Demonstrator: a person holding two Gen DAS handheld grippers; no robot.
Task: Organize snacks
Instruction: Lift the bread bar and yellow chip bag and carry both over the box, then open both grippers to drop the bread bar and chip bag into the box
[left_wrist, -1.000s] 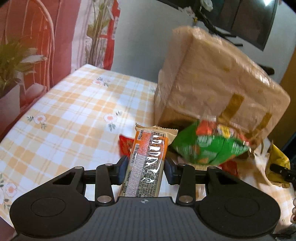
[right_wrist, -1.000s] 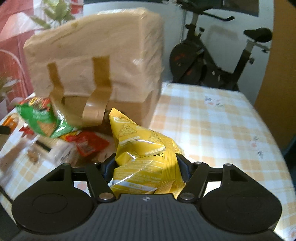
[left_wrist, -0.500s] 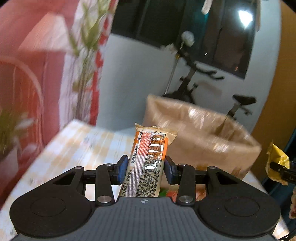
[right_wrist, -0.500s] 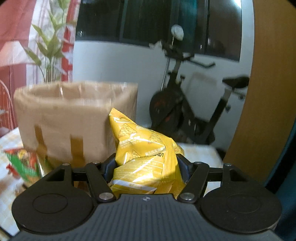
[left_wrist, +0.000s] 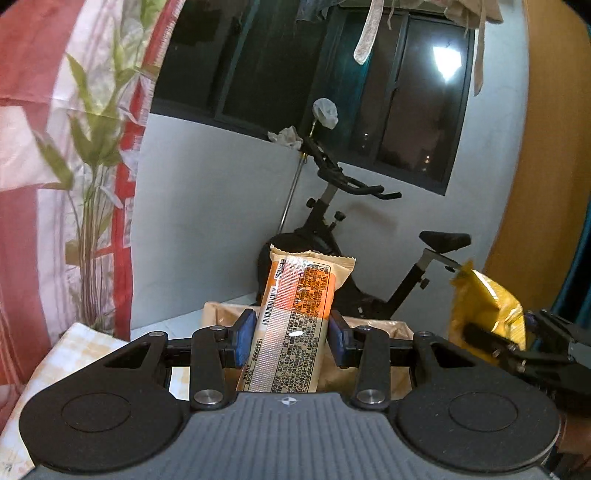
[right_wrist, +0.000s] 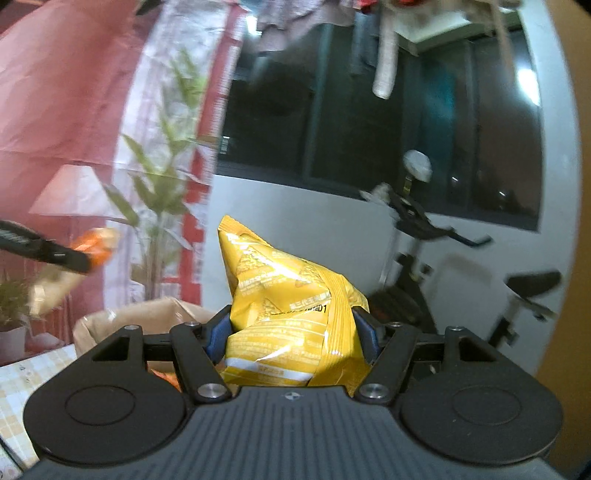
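Above the open brown box (left_wrist: 216, 314) — both grippers raised, each loaded. Left gripper (left_wrist: 291, 338) closed on one orange snack bar (left_wrist: 295, 317), long axis running forward along the fingers, sealed end pointing away. Right gripper (right_wrist: 291, 332) clamped around one puffy yellow chip bag (right_wrist: 288, 314), crumpled at the waist. Box mouth low and just ahead of both tools, nearer the left in its own view. Judged next: tip downward, release over the opening. Beyond — one exercise bike (left_wrist: 332, 206), one potted plant (left_wrist: 92, 147), checked tablecloth (left_wrist: 70, 350).
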